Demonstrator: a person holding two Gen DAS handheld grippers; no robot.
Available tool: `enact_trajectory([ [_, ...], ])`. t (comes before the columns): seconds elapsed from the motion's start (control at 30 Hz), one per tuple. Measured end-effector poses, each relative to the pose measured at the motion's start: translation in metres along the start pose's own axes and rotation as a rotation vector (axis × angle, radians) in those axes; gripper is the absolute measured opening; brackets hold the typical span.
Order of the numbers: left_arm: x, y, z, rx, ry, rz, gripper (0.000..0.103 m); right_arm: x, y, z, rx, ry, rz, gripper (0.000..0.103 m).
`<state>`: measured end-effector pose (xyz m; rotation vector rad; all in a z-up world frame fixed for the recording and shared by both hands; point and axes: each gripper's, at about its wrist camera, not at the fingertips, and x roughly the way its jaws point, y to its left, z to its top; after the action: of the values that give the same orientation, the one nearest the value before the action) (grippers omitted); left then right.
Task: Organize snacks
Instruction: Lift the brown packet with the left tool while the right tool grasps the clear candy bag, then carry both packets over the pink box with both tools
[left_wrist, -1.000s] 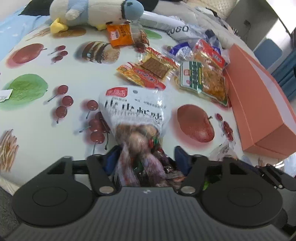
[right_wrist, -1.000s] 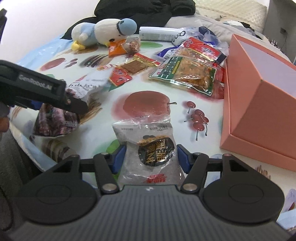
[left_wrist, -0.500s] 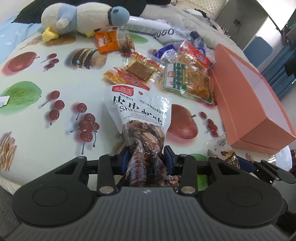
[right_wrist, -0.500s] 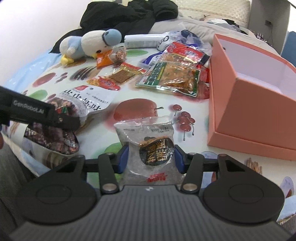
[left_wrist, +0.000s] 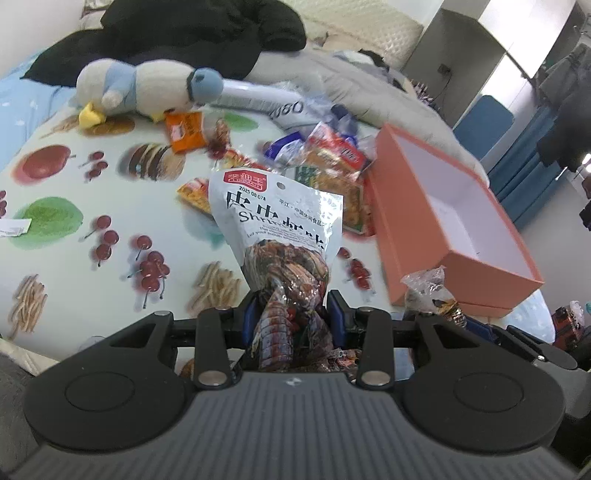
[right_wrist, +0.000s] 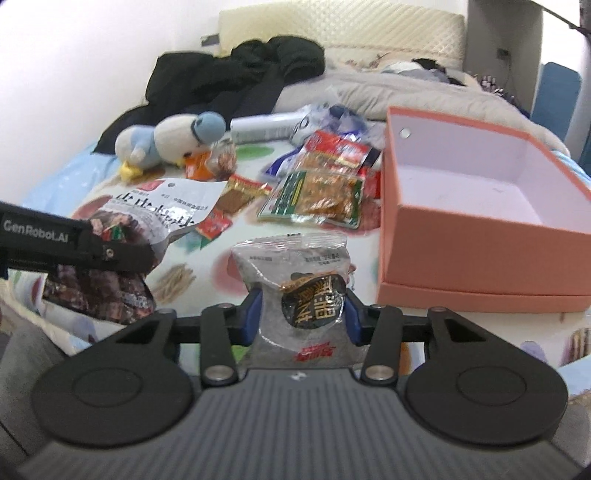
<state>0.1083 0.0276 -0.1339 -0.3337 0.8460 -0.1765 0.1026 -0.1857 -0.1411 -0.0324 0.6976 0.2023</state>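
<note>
My left gripper (left_wrist: 291, 317) is shut on a silver shrimp snack bag (left_wrist: 280, 225), which hangs lifted above the fruit-print cloth; the same bag (right_wrist: 147, 218) shows at the left of the right wrist view. My right gripper (right_wrist: 303, 314) has its jaws closing on a grey snack pouch (right_wrist: 295, 273) with a black and gold label, pads pressing its sides, raised off the cloth. An open orange box (right_wrist: 480, 221) with a white inside stands to the right; the orange box (left_wrist: 454, 221) also shows in the left wrist view.
Several more snack packets (right_wrist: 317, 184) lie in a heap left of the box. A blue and white plush toy (left_wrist: 147, 88) and an orange packet (left_wrist: 184, 129) lie further back, with a white tube (right_wrist: 266, 125), black clothing (right_wrist: 236, 74) and a quilt behind.
Both grippers closed on their bags and rose, lifting them off the cloth. The box interior has come into view in both views.
</note>
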Motion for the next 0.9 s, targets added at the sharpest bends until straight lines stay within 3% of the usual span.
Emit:
enact_trajectory([
  [0.47, -0.063, -0.052, -0.010, 0.042, -0.081, -0.084, 0.044, -0.098, -0.019, 0.018, 0.076, -0.152, -0.049, 0.048],
  [0.9, -0.061, -0.092, -0.018, 0.109, -0.049, -0.171, 0.044, -0.134, -0.040, 0.009, 0.130, -0.175, -0.113, 0.048],
])
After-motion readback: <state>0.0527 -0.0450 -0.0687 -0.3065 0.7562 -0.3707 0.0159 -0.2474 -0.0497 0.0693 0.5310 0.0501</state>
